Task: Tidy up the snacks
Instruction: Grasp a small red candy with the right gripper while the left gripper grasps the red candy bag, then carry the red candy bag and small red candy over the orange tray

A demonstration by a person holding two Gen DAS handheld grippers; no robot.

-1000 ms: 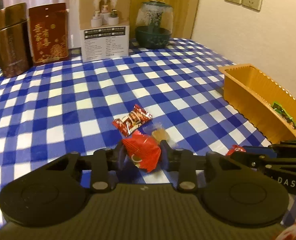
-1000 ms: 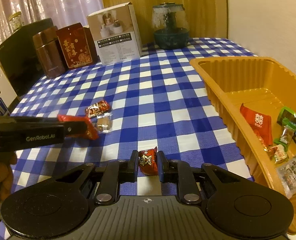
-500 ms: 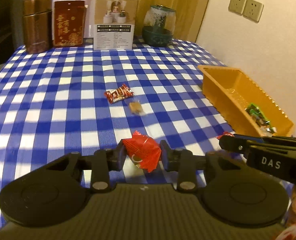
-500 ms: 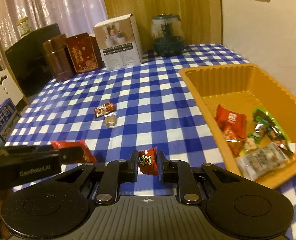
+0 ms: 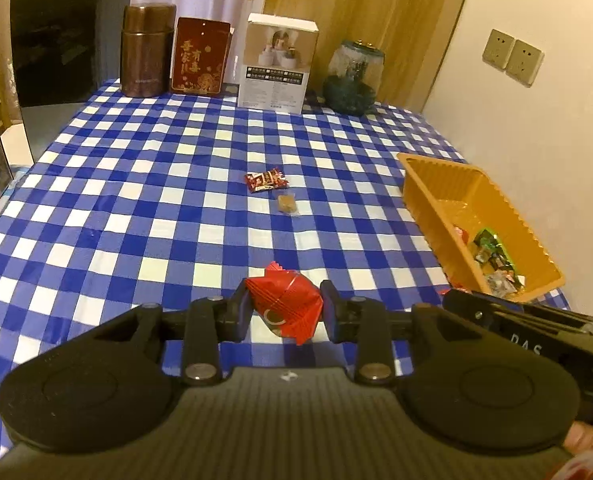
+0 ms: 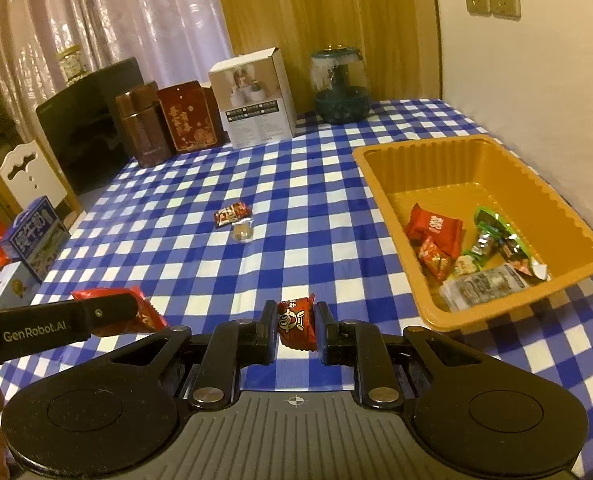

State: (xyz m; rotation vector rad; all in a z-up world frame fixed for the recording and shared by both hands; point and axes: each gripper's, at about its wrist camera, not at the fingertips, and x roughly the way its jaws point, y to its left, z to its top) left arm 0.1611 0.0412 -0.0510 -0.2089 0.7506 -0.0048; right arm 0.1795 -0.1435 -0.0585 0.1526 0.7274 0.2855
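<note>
Clamping a crinkled red snack packet [image 5: 284, 307] in the left hand-held gripper [image 5: 284, 312] and a small red candy [image 6: 296, 322] in the right hand-held gripper [image 6: 296, 326], the person holds both above the table [image 5: 136, 200], seemingly to drop them into the orange tray [image 6: 568, 216] holding other snacks, while two sweets [image 5: 274, 190] lie mid-table.
</note>
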